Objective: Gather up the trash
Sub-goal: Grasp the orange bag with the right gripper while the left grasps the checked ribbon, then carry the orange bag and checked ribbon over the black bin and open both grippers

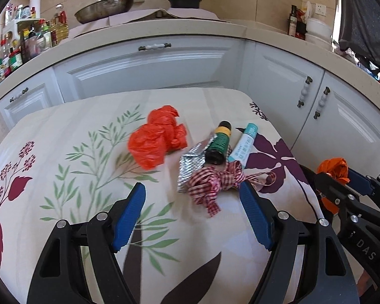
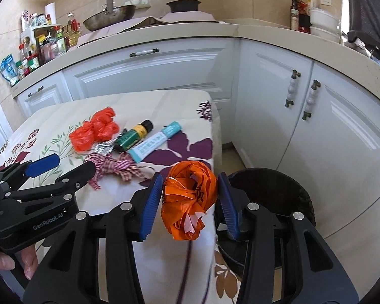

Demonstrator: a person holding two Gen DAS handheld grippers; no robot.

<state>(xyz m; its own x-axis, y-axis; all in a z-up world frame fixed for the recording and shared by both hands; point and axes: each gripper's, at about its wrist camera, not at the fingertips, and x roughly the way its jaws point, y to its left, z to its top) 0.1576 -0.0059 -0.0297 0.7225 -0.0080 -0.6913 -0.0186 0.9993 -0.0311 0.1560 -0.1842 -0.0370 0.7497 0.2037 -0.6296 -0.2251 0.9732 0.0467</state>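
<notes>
My right gripper (image 2: 190,197) is shut on a crumpled orange plastic bag (image 2: 190,197) and holds it over the table's right edge, beside a dark round trash bin (image 2: 273,197) on the floor. The bag also shows in the left wrist view (image 1: 333,168). My left gripper (image 1: 192,202) is open and empty above the table, just short of a red checked ribbon (image 1: 215,182). Behind the ribbon lie a foil wrapper (image 1: 190,167), a green bottle (image 1: 219,141), a white-teal tube (image 1: 243,143) and a crumpled red bag (image 1: 157,136).
The small table has a floral cloth (image 1: 63,177). White cabinets (image 1: 149,63) and a counter with a wok (image 1: 103,7), a pot (image 1: 183,0) and condiment bottles (image 1: 25,40) stand behind it.
</notes>
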